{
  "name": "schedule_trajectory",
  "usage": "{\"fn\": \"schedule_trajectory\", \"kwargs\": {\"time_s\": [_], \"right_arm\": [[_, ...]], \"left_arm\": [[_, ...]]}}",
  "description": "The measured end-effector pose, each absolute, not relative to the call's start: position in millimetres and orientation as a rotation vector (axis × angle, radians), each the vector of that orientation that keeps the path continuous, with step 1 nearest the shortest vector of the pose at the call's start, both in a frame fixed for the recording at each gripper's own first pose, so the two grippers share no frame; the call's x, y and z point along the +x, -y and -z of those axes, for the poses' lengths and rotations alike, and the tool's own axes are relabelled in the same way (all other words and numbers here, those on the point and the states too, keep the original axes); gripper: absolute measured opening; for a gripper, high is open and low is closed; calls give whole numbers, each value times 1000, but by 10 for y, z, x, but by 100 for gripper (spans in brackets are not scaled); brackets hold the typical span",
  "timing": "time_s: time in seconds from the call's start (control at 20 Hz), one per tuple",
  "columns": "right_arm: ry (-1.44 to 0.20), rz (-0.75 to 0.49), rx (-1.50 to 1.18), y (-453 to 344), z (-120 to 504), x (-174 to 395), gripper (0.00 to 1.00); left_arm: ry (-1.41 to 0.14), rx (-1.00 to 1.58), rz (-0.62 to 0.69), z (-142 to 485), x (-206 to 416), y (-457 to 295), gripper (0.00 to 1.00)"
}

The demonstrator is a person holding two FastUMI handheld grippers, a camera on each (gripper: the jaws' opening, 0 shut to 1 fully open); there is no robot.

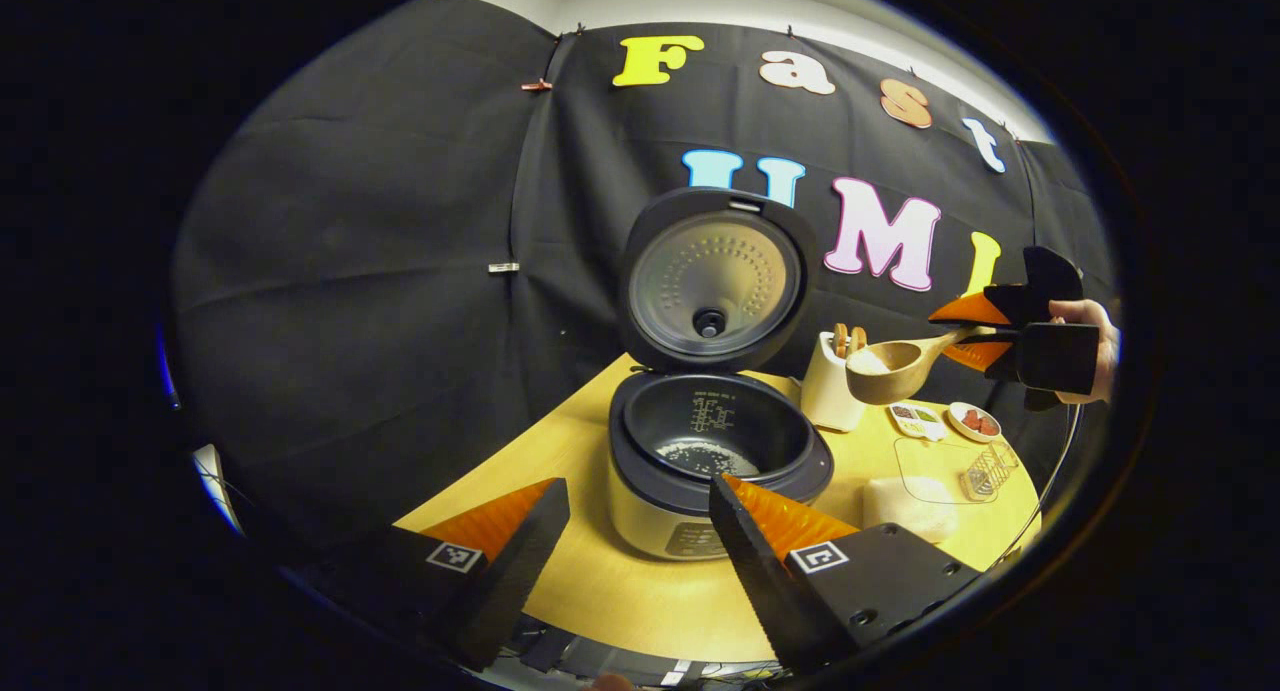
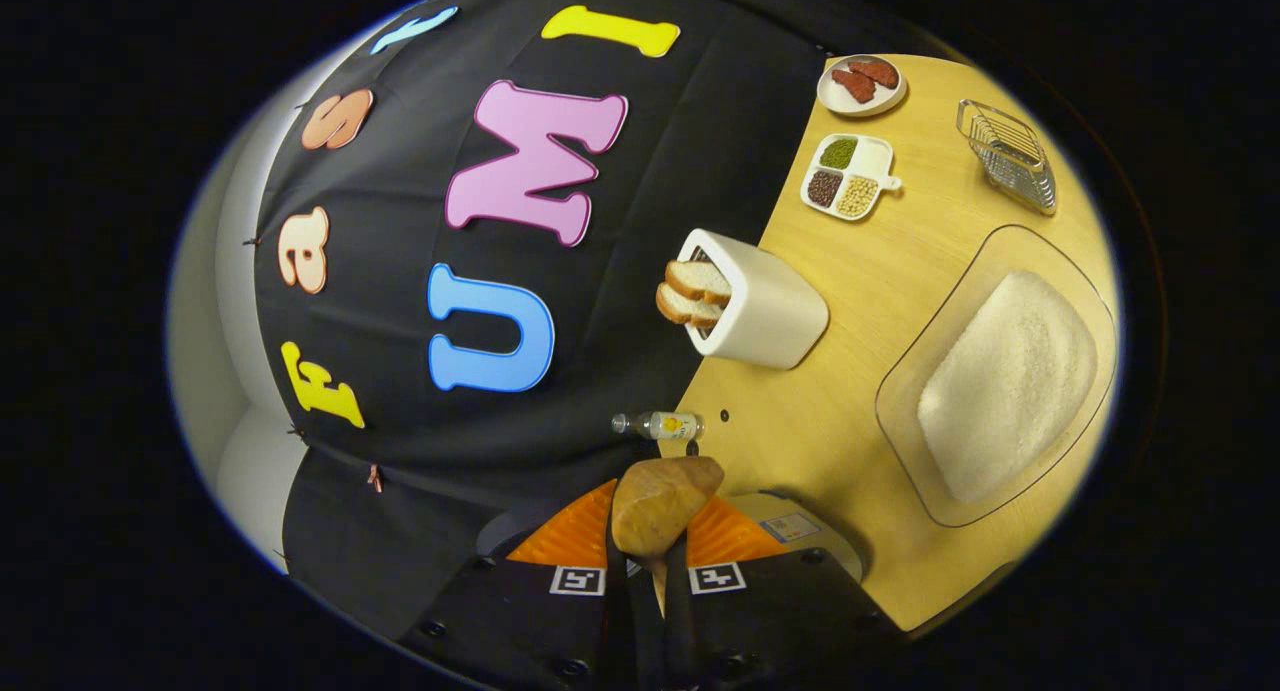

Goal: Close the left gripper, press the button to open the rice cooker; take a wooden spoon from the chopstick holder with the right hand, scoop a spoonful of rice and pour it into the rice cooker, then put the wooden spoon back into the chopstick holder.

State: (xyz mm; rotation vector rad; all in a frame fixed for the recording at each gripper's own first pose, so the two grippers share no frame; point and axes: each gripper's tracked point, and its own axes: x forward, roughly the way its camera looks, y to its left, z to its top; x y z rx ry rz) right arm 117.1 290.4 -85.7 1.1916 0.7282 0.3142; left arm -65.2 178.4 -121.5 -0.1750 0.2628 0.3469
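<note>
The right hand-held gripper (image 2: 648,561) clamps the wooden spoon (image 1: 895,368) beside the open rice cooker (image 1: 715,451).

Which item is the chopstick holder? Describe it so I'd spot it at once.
Start at the open rice cooker on the wooden table. Just beside it, toward the booth wall, stands the chopstick holder: a white, squarish, upright pot with wooden utensil tips poking out. Its neighbours are flat dishes and a tray of rice; it alone stands tall.
</note>
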Motion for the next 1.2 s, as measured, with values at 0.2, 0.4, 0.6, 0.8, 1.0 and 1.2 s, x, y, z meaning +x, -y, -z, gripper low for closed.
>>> {"fn": "schedule_trajectory", "kwargs": {"time_s": [0.2,0.4,0.6,0.8,1.0,1.2], "right_arm": [[-715,-357,1121,-3374,824,1139,16],[-688,-441,948,-3812,880,1012,16],[-604,-535,704,-4073,955,948,15],[-558,-611,524,-4272,1059,877,15],[-484,-691,372,-4453,1038,833,16],[-442,-764,275,-4644,1058,790,15]], "left_arm": [[-264,-222,-386,1289,-706,-1960,96],[-288,-275,-402,1419,-748,-1954,93],[-281,-271,-436,1443,-800,-2183,93],[-281,-260,-478,1438,-883,-2372,96],[-299,-258,-491,1507,-933,-2431,96],[-301,-249,-487,1514,-913,-2423,96]]}}
